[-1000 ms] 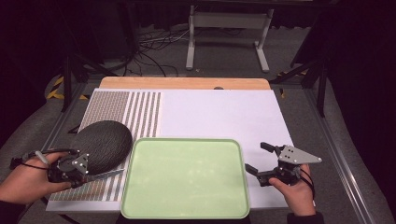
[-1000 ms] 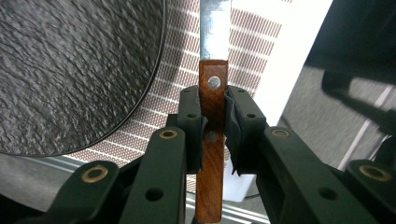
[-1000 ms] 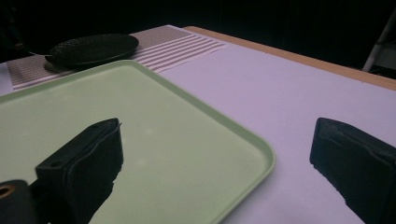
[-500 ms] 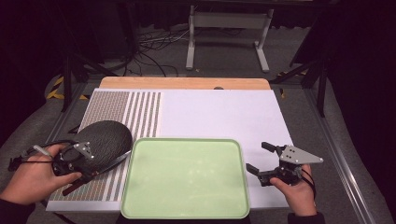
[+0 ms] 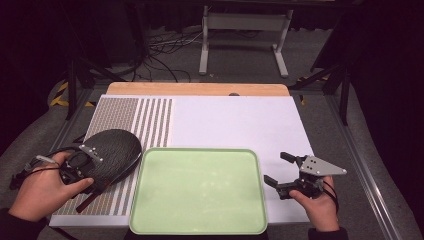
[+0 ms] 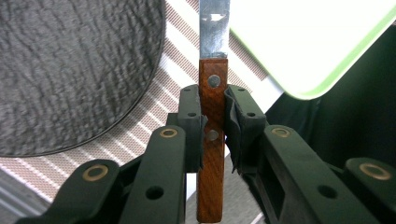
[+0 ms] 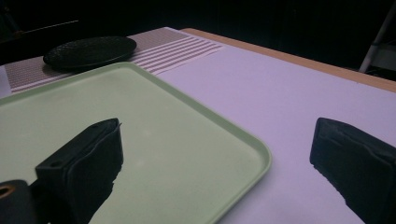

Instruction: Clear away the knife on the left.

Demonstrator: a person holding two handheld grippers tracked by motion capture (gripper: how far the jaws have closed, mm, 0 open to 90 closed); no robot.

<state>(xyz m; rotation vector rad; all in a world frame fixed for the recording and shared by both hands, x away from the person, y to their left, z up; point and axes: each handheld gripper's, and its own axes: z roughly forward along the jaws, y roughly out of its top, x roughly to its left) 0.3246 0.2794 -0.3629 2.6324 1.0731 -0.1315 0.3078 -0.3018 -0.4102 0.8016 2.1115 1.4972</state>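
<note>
Having shifted outward, left claw (image 6: 212, 119) grips knife (image 6: 211, 140).

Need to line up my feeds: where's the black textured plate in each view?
High view: black plate left of centre, on the striped mat, partly behind the left gripper.
Left gripper view: upper left, left of the held knife.
Right gripper view: far upper left.
Shared landmark: the green tray beside it.

One green tray (image 5: 197, 190), one black plate (image 5: 112, 150) and one wooden-handled knife (image 6: 212, 121) are sitting there; two grippers are working, left (image 5: 75, 172) and right (image 5: 280, 170).
</note>
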